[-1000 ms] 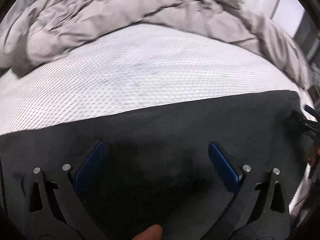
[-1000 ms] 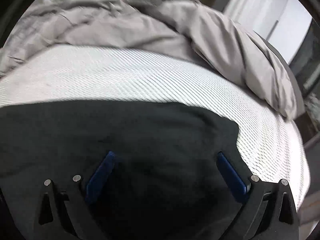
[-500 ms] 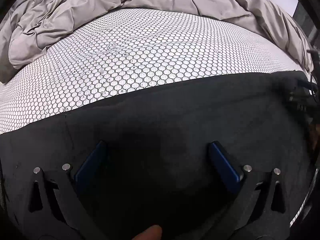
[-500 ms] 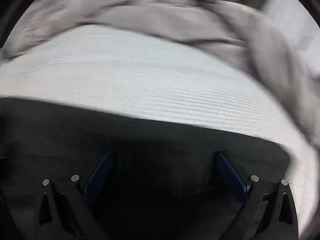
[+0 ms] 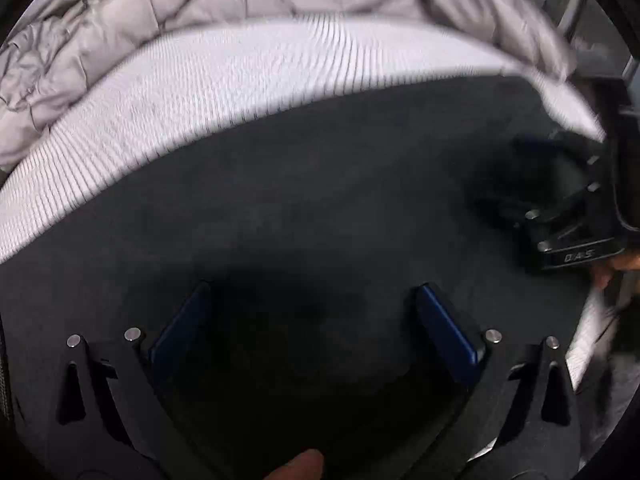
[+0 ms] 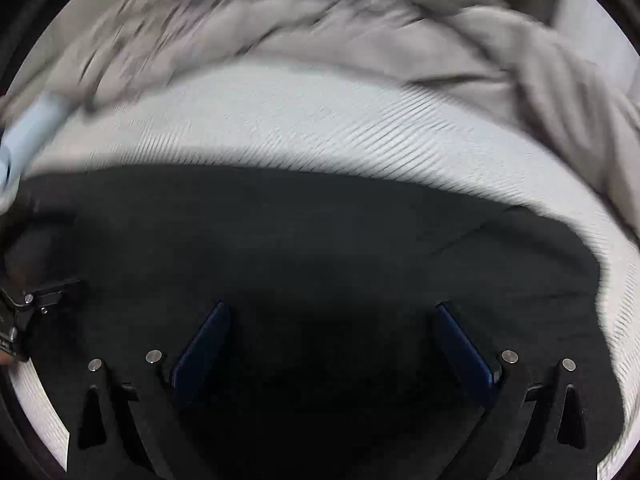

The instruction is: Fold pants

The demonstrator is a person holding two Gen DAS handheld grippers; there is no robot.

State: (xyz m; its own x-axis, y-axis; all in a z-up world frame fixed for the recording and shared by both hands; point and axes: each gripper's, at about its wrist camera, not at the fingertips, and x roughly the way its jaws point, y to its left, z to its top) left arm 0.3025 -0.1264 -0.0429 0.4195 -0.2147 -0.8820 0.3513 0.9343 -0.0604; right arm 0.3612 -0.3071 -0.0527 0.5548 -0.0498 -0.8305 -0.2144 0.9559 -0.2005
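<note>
Swung fast over the dark pants [image 5: 320, 208] within half a second — both views smeared. Left gripper [image 5: 312, 320] and right gripper [image 6: 332, 340] gaped wide, gripping nothing. Pants lay flat on the white mattress [image 5: 200, 92], below the grey duvet [image 6: 360, 40] — likely repositioning for another fold

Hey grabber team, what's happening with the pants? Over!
Left gripper open. Right gripper open. Black pants flat on white mattress, ungrabbed. Nothing blocking; grey duvet behind.

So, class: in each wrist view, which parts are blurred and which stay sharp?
Left wrist view: mattress and duvet streaked, left gripper crisp over dark pants. Right wrist view: duvet heavily smeared, right gripper sharp.
</note>
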